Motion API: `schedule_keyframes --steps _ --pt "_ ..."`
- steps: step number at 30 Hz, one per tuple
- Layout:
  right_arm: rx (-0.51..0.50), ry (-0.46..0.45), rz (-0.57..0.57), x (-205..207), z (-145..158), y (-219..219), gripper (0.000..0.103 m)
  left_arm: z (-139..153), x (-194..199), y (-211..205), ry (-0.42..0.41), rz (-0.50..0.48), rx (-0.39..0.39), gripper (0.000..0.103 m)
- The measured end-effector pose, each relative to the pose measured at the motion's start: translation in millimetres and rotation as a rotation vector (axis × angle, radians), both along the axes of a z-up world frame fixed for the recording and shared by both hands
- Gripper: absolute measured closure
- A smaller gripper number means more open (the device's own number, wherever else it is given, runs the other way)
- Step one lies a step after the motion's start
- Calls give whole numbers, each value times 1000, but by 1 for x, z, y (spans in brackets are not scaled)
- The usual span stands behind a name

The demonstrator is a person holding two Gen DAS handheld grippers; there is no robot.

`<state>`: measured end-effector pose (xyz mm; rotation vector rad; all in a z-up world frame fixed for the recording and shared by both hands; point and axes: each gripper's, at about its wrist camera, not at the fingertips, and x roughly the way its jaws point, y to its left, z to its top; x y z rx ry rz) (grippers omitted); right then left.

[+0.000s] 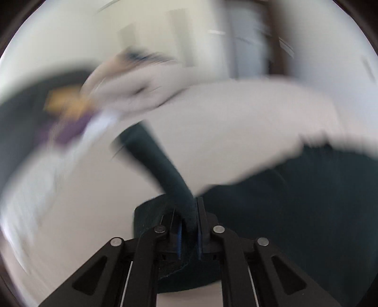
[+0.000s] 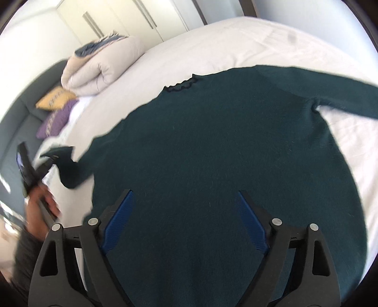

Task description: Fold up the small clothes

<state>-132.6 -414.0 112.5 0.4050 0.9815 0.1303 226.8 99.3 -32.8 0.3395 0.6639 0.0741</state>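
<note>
A dark green sweater (image 2: 212,153) lies spread on the white bed (image 2: 259,42), neck away from me, one sleeve stretched out to the right. My right gripper (image 2: 184,196) is open just above the sweater's body, empty. My left gripper (image 1: 189,212) is shut on the sweater's left sleeve (image 1: 156,160), which runs up and away from the jaws; the view is blurred by motion. In the right wrist view the left gripper (image 2: 47,163) shows at the far left holding the sleeve's cuff (image 2: 68,165) lifted off the bed.
A folded beige duvet (image 2: 99,68) lies at the bed's far left. Yellow (image 2: 55,98) and purple (image 2: 56,118) cushions sit by the grey headboard (image 2: 21,122). White wardrobe doors (image 2: 113,16) stand behind.
</note>
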Motion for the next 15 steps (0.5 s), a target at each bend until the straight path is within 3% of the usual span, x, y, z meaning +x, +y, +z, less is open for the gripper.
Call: schedule_keyframes --steps 2,3,6,11,15 --pt "81 37 2 20 -10 -10 17 -27 -9 -63 33 -127 190 94" --pt "112 50 4 29 -14 -13 17 -38 -12 -81 54 -164 227 94" --pt "231 117 19 65 -34 -21 17 -55 -18 -98 75 -176 254 94" --pt "443 226 79 123 -68 -5 17 -58 -18 -93 79 -156 256 94" --pt "660 318 129 176 -101 33 25 -55 -19 -84 91 -130 159 93"
